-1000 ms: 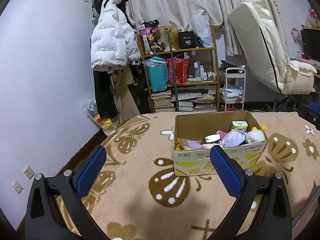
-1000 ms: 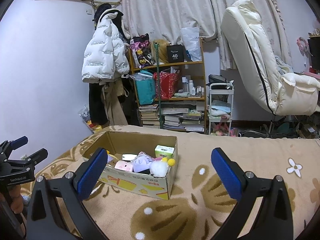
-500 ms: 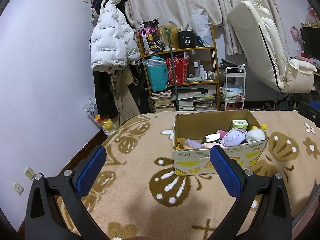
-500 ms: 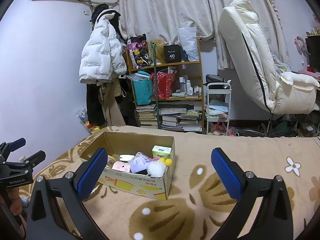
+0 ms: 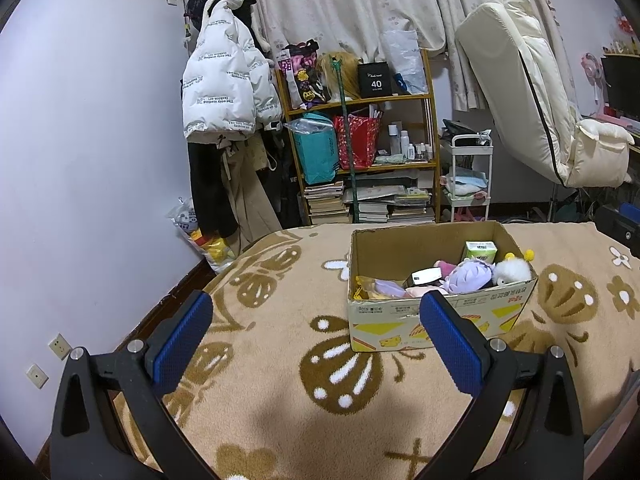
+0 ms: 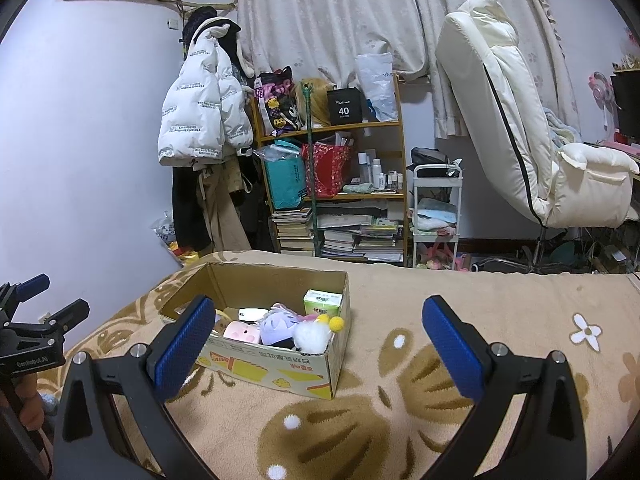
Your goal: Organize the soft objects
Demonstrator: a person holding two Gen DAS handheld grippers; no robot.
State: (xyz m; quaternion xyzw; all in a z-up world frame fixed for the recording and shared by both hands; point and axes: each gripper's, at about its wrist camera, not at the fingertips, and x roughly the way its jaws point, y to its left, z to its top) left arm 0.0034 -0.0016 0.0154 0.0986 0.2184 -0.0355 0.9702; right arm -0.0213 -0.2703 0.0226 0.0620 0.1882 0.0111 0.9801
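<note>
Left wrist view: open cardboard box (image 5: 436, 320) on the patterned blanket (image 5: 280, 344).
Box holds a purple plush (image 5: 470, 275), white pompom toy (image 5: 512, 271), green carton (image 5: 480, 251). Left hand-held gripper (image 5: 316, 332) and right hand-held gripper (image 6: 316, 334) both spread wide, empty.

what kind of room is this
Most likely a lived-in bedroom: a blanket covers what looks like a bed, a white jacket hangs on the wall, and a crowded shelf holds books, bags and bottles.
</note>
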